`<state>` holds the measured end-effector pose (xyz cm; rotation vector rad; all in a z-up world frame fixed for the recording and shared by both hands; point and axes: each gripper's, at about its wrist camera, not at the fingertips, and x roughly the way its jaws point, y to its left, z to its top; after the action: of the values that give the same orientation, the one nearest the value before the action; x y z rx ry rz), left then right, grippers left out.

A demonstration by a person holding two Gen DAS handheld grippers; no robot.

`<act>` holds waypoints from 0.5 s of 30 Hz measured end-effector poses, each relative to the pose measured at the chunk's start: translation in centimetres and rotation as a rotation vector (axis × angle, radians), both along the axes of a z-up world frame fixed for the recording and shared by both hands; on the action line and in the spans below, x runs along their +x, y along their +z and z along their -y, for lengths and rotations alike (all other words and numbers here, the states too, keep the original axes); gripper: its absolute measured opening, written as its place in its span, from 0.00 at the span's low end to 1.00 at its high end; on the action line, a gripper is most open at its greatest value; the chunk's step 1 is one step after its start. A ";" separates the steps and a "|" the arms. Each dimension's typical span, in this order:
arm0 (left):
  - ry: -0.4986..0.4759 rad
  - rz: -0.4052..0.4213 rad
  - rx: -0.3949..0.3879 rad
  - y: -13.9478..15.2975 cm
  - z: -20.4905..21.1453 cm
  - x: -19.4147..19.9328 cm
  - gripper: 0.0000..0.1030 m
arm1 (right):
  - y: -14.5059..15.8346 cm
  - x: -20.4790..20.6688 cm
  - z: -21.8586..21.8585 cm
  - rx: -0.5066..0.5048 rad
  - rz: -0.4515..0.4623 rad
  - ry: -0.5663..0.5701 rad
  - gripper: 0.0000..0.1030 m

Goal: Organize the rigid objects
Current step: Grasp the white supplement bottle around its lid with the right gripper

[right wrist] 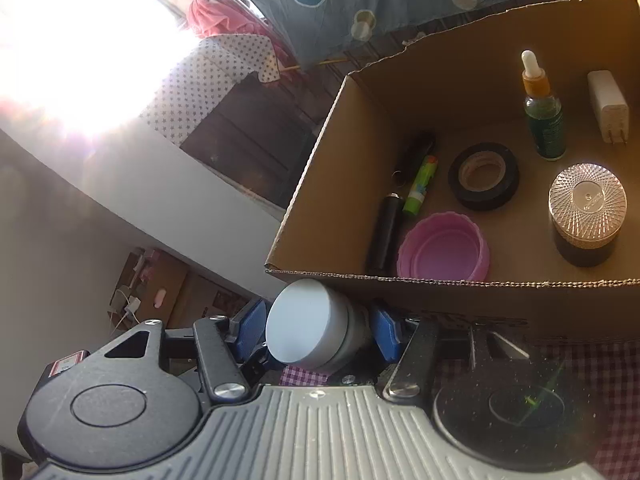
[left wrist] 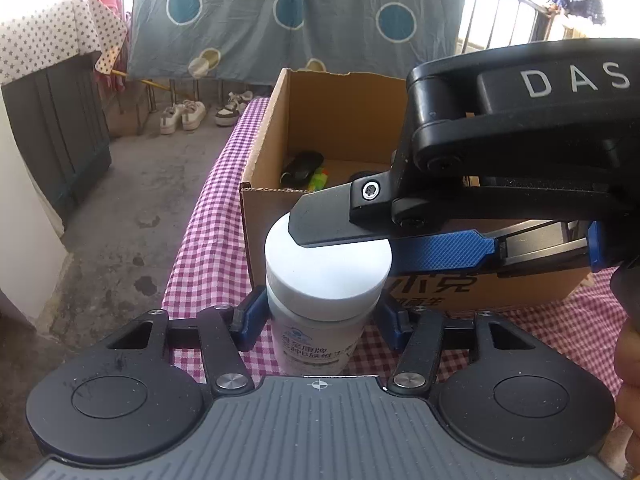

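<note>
1. Standing on the checkered tablecloth [left wrist: 208,216] against the cardboard box's [left wrist: 256,224] near wall, the white-capped bottle [left wrist: 320,300] is not yet boxed.
2. The left gripper [left wrist: 320,316] clamps its body; the right gripper [right wrist: 316,330] clamps its cap.
3. Tape roll [right wrist: 483,176], dropper bottle [right wrist: 544,120], pink lid [right wrist: 444,246] and jar [right wrist: 586,216] already sit inside.

The white bottle [left wrist: 320,300] looks like smooth matt plastic with a paper label. The cardboard box [left wrist: 264,216] is raw brown, rough at its torn rim. Checked woven cloth [left wrist: 208,240] covers the counter. Each claw has matt black plastic arms and blue textured pads [left wrist: 440,248]. The jar lid [right wrist: 587,204] is glossy and faceted, perhaps metal-coated plastic.
</note>
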<state>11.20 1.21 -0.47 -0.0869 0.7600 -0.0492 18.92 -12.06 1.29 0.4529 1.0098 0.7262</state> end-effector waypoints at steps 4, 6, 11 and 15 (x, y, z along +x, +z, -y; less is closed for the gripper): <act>0.002 0.003 0.000 0.1 0.1 -0.1 0.53 | -0.2 0.2 -0.2 0.000 -0.006 -0.002 0.53; 0.006 0.003 -0.003 0.1 0.1 -0.1 0.53 | -0.2 0.2 -0.2 -0.002 -0.006 -0.004 0.51; 0.000 0.006 -0.014 0.3 -0.1 0.2 0.52 | 0.0 0.0 0.1 -0.006 -0.005 -0.008 0.51; -0.011 0.012 -0.010 0.3 0.3 0.0 0.52 | 0.3 -0.3 0.4 -0.013 0.005 -0.013 0.51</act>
<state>11.24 0.87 -0.13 -0.0916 0.7484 -0.0643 18.58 -12.44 1.55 0.4459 1.0059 0.7087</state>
